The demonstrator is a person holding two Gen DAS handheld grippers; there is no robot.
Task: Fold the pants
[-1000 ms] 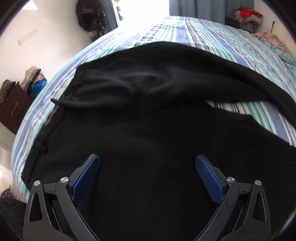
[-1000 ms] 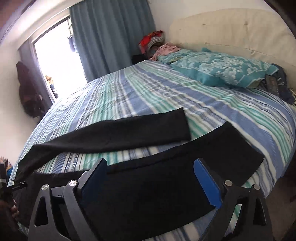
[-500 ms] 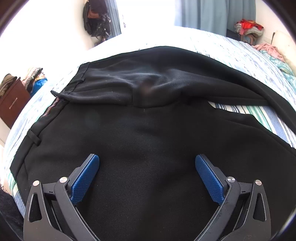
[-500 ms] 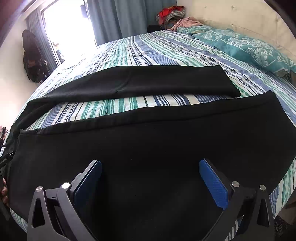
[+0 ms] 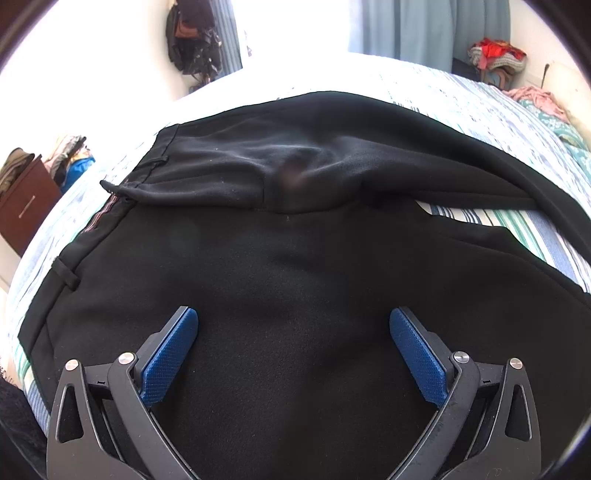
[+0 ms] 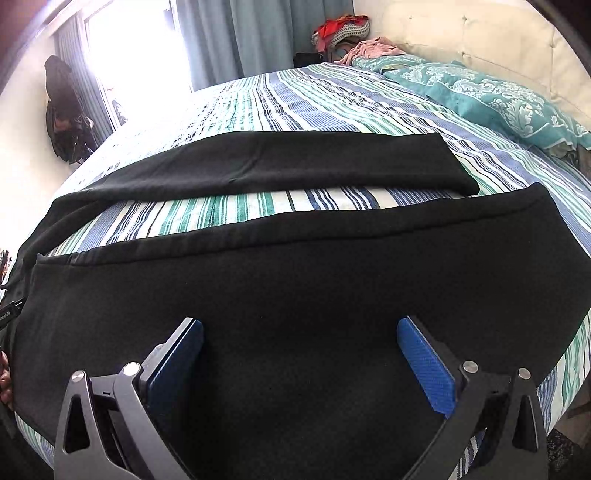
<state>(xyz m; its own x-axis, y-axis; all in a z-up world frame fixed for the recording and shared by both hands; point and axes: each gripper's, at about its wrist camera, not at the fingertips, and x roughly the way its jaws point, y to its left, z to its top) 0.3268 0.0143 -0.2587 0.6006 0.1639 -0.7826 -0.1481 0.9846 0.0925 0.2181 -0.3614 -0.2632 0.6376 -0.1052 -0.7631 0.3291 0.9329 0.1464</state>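
Black pants [image 5: 295, 258] spread flat across the striped bed sheet [image 6: 295, 99], the landmark for all that follows. Left gripper [image 5: 293, 325] hangs over the seat area of the pants, near the sheet's near edge; its blue pads [image 5: 168, 358] stand wide apart, nothing clamped, black cloth lying below and between them. Cannot tell whether the tips touch the fabric. From this view the waistband [image 5: 66, 273] with a belt loop runs along the left side of the sheet; the upper waist part is folded over, with a crumpled ridge toward the middle of the sheet. A wedge of bare sheet shows on the right where the two legs part. Right gripper [image 6: 299, 332] sits over the near leg [image 6: 295, 288], close to the near edge of the sheet; its jaws have just been opening and now stand fully spread, gripping nothing, the leg's cloth spanning the gap beneath them. Far leg [image 6: 277, 162] lies farther in on the sheet, apart from the near leg, a strip of stripes between them; the hems almost meet on the right. Teal patterned pillow [image 6: 498, 99] at the head end of the sheet, against a cream headboard [image 6: 480, 40]. Heap of clothes [image 6: 340, 31] beyond the sheet's far corner, by the blue curtain [image 6: 240, 37]. No containers discernible on the sheet; a brown drawer unit [image 5: 22, 199] stands off its left side, clothes piled on top, drawer contents not visible.
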